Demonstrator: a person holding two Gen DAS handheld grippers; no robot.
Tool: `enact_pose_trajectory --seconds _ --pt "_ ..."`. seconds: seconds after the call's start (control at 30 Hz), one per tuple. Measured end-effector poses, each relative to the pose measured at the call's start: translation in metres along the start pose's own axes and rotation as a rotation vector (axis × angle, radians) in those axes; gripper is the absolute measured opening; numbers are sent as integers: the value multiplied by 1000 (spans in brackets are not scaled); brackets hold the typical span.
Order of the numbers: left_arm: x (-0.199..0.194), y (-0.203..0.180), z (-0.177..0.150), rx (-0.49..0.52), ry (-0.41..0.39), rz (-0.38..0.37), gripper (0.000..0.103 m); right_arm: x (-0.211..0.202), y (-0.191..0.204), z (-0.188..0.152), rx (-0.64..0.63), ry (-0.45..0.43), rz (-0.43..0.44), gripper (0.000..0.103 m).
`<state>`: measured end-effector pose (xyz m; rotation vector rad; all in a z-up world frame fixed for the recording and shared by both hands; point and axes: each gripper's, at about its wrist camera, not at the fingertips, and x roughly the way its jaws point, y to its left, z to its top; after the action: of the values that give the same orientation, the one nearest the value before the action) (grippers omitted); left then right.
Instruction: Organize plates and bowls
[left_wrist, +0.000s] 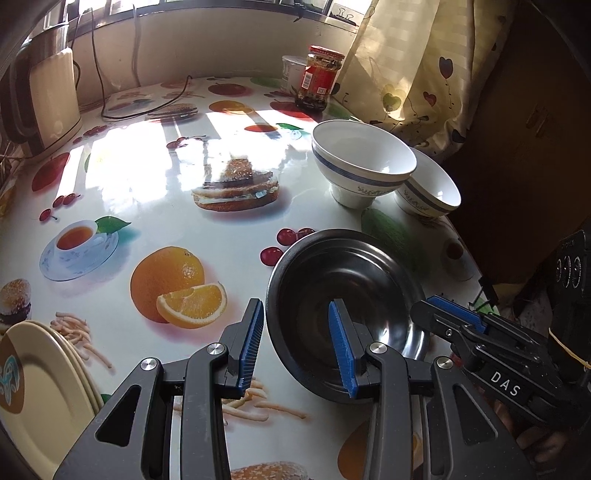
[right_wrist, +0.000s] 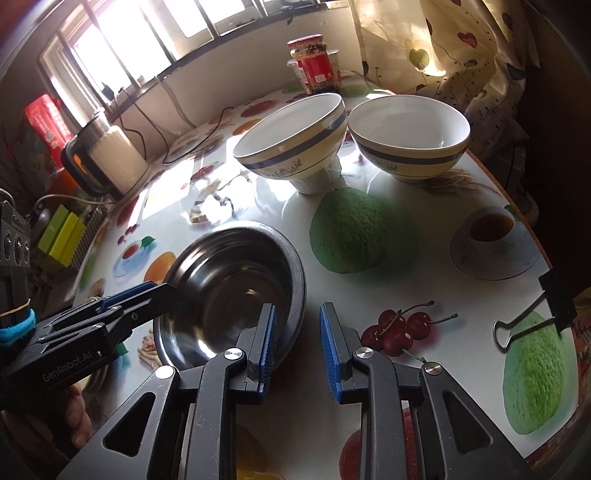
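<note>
Item: steel bowl (left_wrist: 345, 314), dark and shiny, resting on the fruit-print table (left_wrist: 155, 192) near my side. It seems to be two nested steel bowls, a double rim showing in the right view; I cannot be sure.

Left gripper (left_wrist: 299, 347): open, its jaws straddling the bowl's near-left rim, one pad outside, one over the hollow. Not closed on anything.

Right gripper (right_wrist: 297, 350): open, jaws parted around the bowl's right rim, one pad inside, one over bare table. Holding nothing. Likely both are set to pinch opposite rims for a steady lift.

White bowls: blue-banded bowl (right_wrist: 295, 144) on a tall foot, and a second white bowl (right_wrist: 410, 136) just beside it, both upright, beyond the steel bowl.

Cream plates (left_wrist: 40, 398): stacked at the near-left table edge.

Also present: red-lidded jar (left_wrist: 321, 79) far back, kettle (left_wrist: 44, 107) at far left with a cord (left_wrist: 155, 107), binder clip (right_wrist: 535, 317) at the right edge.

Room: broad open tabletop at centre-left; the right table edge lies close behind the second white bowl, so moves there call for care.
</note>
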<state>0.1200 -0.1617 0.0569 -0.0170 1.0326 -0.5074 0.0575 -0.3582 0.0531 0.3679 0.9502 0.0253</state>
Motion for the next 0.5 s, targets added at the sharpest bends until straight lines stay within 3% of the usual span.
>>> enact_pose_trajectory --seconds 0.5 --pt "1 -6 69 14 -81 -29 38 -19 -11 68 5 -122 -21 29"
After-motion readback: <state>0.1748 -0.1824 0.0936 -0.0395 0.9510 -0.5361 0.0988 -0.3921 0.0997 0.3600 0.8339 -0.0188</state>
